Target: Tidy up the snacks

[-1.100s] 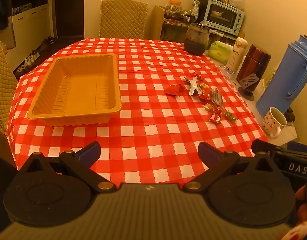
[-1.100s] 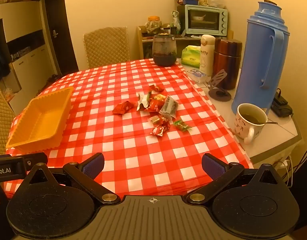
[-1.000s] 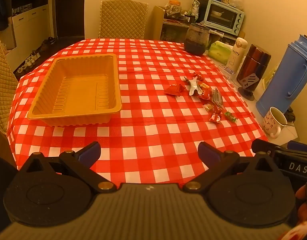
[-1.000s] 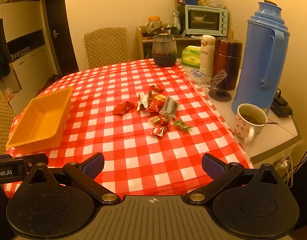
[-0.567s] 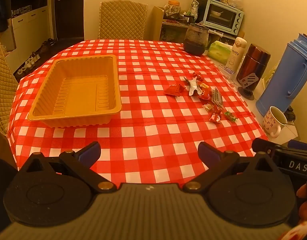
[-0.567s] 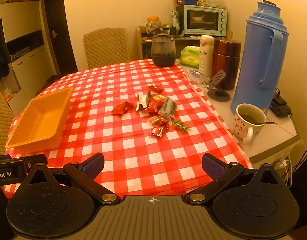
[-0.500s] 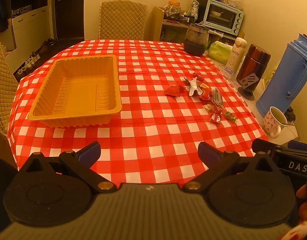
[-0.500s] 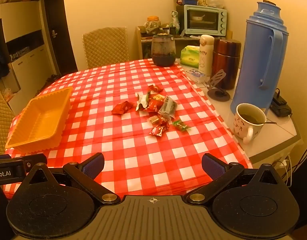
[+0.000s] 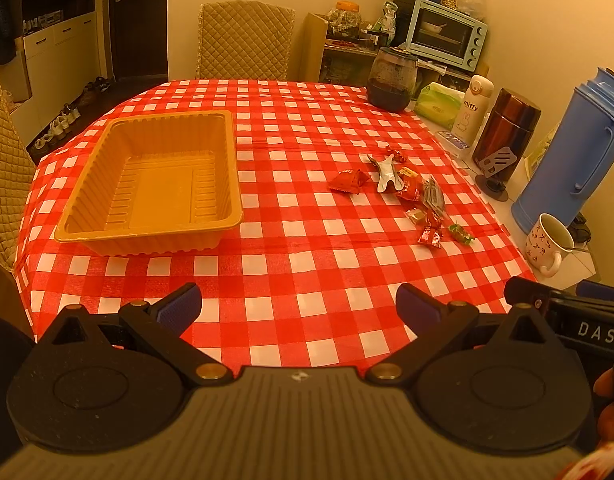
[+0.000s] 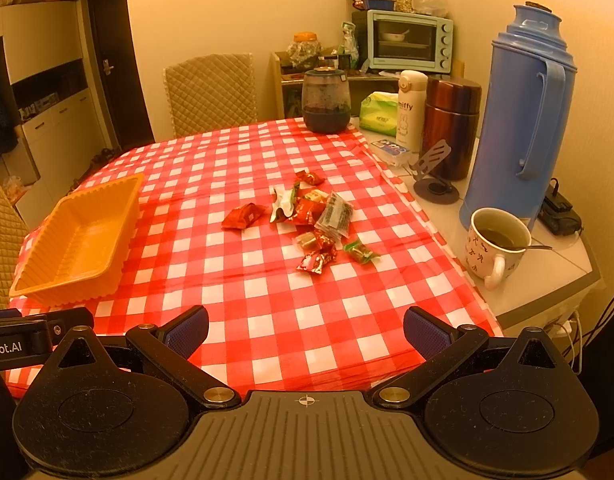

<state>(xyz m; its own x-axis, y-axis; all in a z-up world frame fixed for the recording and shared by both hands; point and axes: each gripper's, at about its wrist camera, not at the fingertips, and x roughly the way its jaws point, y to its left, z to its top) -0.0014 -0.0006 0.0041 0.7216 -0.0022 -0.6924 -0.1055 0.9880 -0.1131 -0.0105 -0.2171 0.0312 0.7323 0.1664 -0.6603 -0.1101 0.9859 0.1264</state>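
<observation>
Right wrist view showed the right gripper (image 10: 305, 330) with jaws wide apart and empty above the red-and-white checked tablecloth (image 10: 267, 328); the left gripper (image 9: 298, 309) likewise. Small crinkly foil-wrapped snacks (image 10: 307, 220) lay scattered at twelve o'clock, the empty ribbed orange plastic tray (image 10: 79, 248) at ten. Wrappers looked light and slippery; pinching a twisted end seemed safest.

Left gripper (image 9: 299, 308) hovered w/ its 2 fingers spread wide, nothing btwn them. Right gripper (image 10: 305, 326) sat level beside it at the near edge, jaws equally wide, also holding nothing.
</observation>
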